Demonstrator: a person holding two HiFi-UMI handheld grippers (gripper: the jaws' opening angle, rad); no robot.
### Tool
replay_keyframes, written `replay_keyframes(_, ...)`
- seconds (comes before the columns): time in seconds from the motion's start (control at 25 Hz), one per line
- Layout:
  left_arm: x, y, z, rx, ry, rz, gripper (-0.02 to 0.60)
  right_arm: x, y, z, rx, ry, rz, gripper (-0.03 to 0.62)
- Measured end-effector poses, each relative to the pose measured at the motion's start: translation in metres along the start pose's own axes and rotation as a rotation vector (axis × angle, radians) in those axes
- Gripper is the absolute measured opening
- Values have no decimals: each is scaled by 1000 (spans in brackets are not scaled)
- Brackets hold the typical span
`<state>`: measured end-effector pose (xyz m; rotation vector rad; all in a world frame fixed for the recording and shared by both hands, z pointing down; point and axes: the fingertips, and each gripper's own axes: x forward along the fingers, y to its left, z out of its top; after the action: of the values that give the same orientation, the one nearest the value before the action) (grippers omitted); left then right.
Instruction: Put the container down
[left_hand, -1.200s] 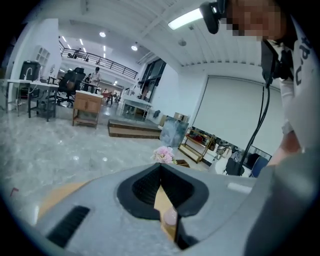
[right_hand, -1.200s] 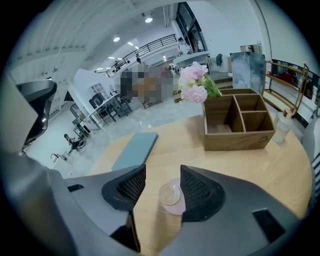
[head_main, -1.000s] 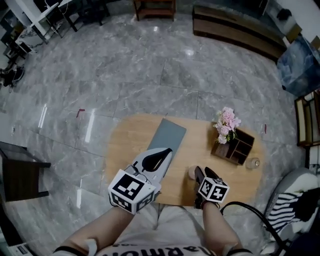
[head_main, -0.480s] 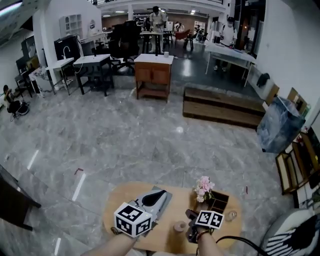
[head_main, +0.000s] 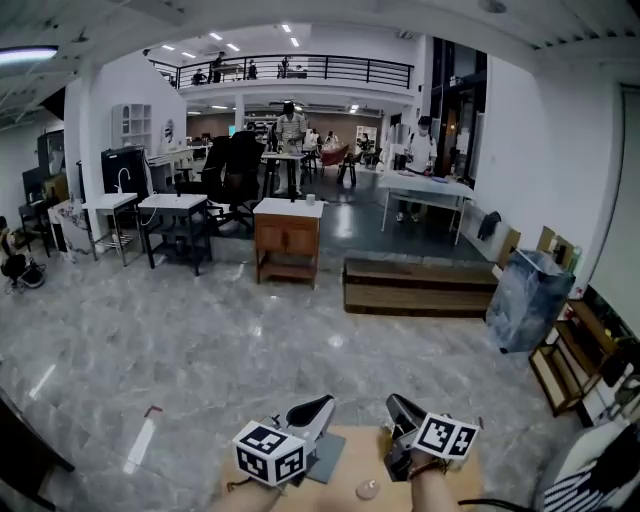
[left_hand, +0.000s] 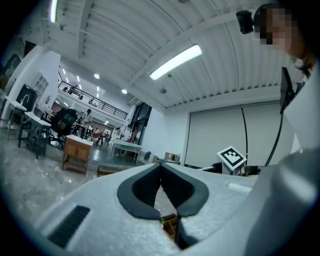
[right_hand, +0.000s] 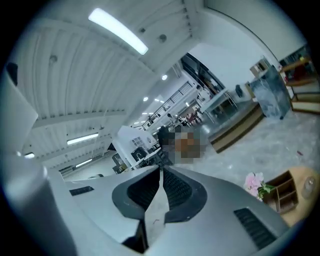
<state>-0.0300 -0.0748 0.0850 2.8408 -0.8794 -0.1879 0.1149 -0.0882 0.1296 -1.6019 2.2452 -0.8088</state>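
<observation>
The left gripper (head_main: 315, 410) hovers over the left part of the wooden table (head_main: 360, 450), its jaws pressed together on nothing. Just under it, a grey mat (head_main: 328, 462) lies on the table. The container (head_main: 367, 489) stands on the table top, free of both grippers and between them. Over the table's right part, the right gripper (head_main: 397, 410) has just been closing its jaws; their tips meet with nothing between them. Pink flowers (right_hand: 254, 183) and a wooden organiser (right_hand: 282, 196) sit at the table's right end.
</observation>
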Motion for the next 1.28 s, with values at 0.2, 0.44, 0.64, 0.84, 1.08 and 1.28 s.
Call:
replay_keyframes(0.2,-61,-7,28,56,-39,-14,15,-34,87,-7,-221,-57,8,27)
replay_keyframes(0.44,-121,-25,37,81,-50,-77,15,-69,137,-46,-324,-62,-69,15)
replay_keyframes(0.64,-159,-37,35,75,-47,-111,15,-97,162,-78,-327,-49,-108,15)
replay_keyframes(0.84,-182,-46,25,57,-51,-139,15,-120,173,-106,-336,-39,-150,14)
replay_keyframes(1.08,-197,-57,19,65,-37,-180,15,-135,178,-122,-304,-49,-192,14)
replay_keyframes(1.28,-206,-55,12,52,-41,-171,15,-144,171,-140,-278,-46,-218,14)
